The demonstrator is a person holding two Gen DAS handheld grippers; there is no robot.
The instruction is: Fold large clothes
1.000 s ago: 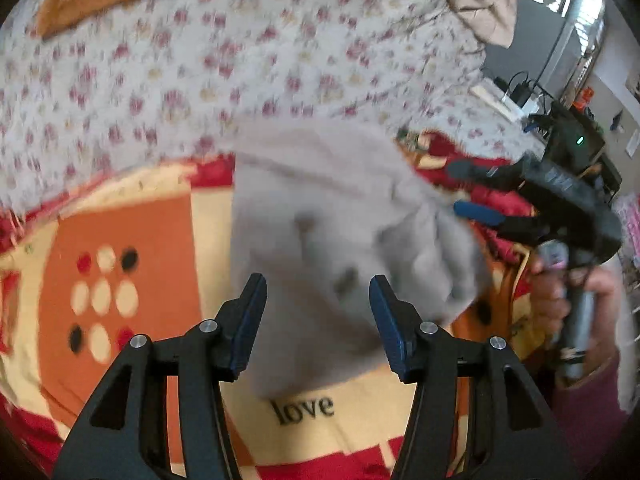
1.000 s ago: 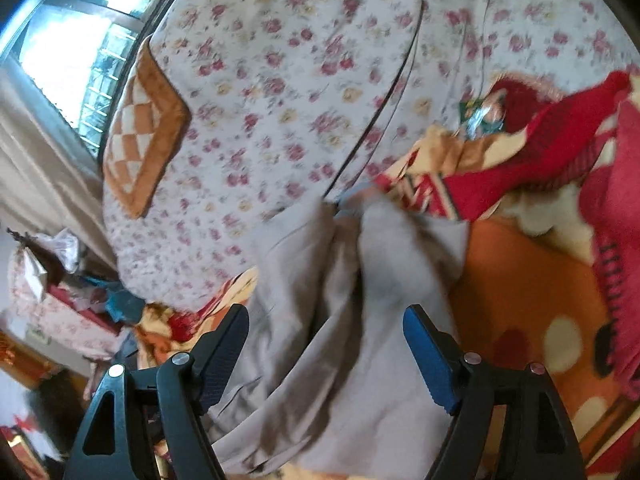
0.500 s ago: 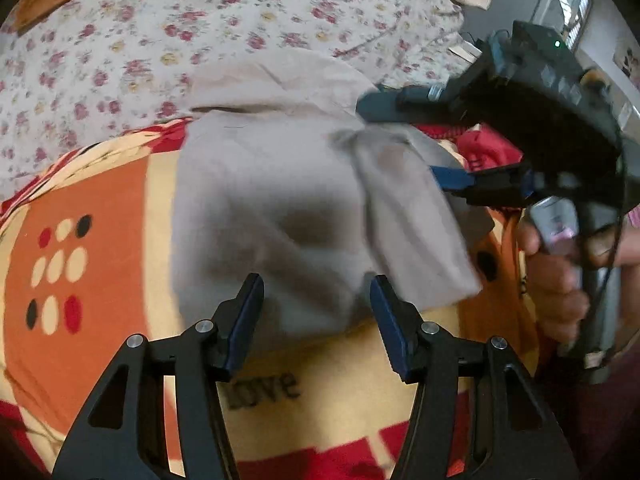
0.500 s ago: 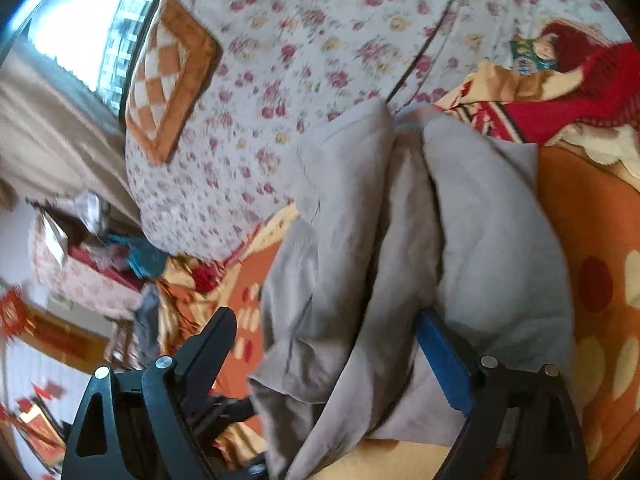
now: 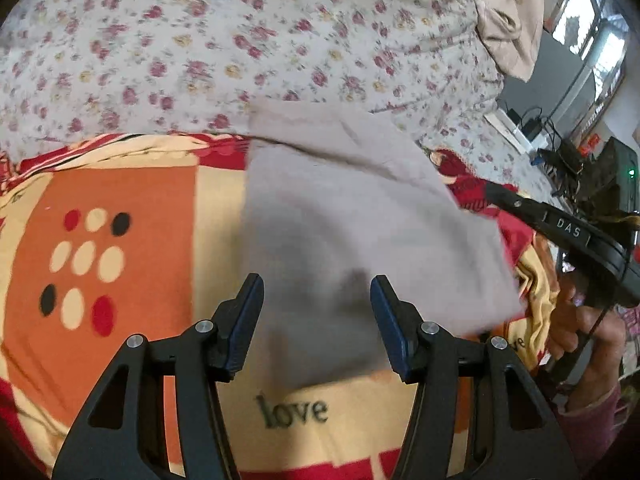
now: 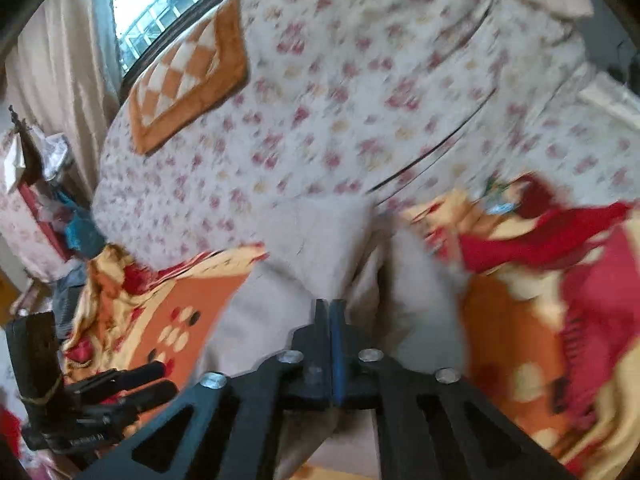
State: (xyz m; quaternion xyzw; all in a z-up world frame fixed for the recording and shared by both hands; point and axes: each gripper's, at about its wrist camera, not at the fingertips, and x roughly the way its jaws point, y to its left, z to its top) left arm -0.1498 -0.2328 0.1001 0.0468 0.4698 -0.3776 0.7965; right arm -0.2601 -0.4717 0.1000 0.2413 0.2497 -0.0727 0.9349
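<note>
- A folded grey garment is seen lying on a red, orange and cream blanket. Its far edge reaches onto a floral quilt spread beyond.
- The left gripper is held over the garment's near edge. Its jaws stand apart and nothing is pinched between the blue pads.
- The word "love" is printed on the blanket just in front of that near edge.
- The right gripper is shown with its jaws pressed together. No cloth can be made out between the tips, and the grey garment lies directly behind them in a blurred frame.
- In the left wrist view the right gripper's black body is seen at the far right, held by a hand in a dark pink sleeve.
- An orange checked cushion rests on the quilt near a window.
</note>
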